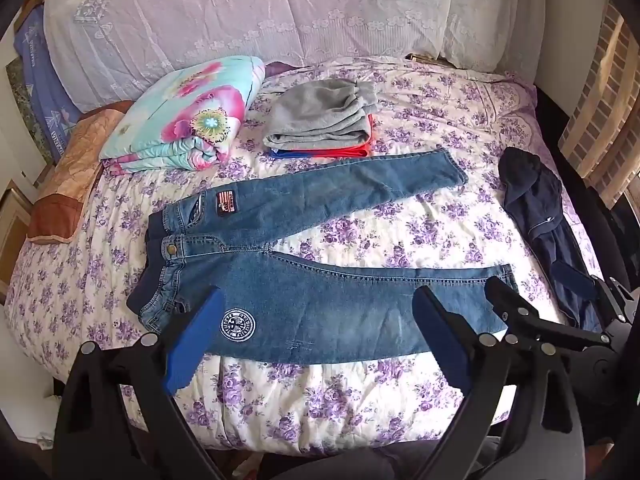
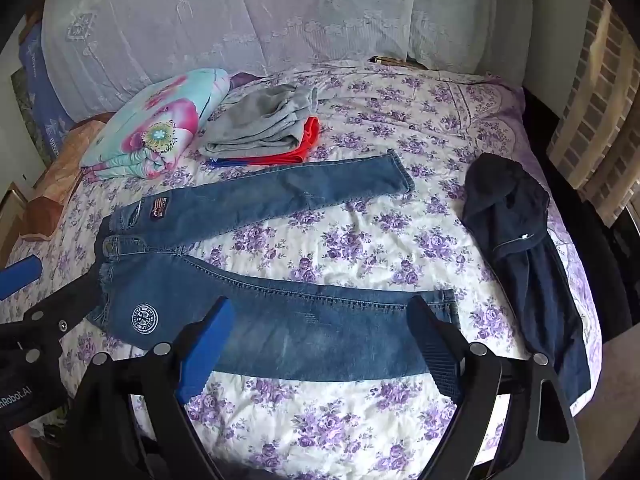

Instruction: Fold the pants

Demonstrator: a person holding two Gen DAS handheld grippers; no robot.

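Observation:
Blue jeans (image 1: 304, 280) lie flat on the bed, waist to the left, legs spread apart to the right; they also show in the right wrist view (image 2: 280, 320). My left gripper (image 1: 320, 320) is open and empty, hovering over the near leg close to the waist. My right gripper (image 2: 320, 332) is open and empty, hovering over the near leg toward its hem. In the left wrist view the right gripper's fingers (image 1: 508, 300) show near the hem. In the right wrist view a left fingertip (image 2: 20, 274) shows at the left edge.
A floral bedspread (image 1: 400, 232) covers the bed. A folded flowered quilt (image 1: 188, 120) and a stack of folded grey, red and blue clothes (image 1: 320, 124) lie at the back. A dark navy garment (image 1: 552, 232) lies at the right edge. Lace-covered pillows (image 1: 260, 12) stand behind.

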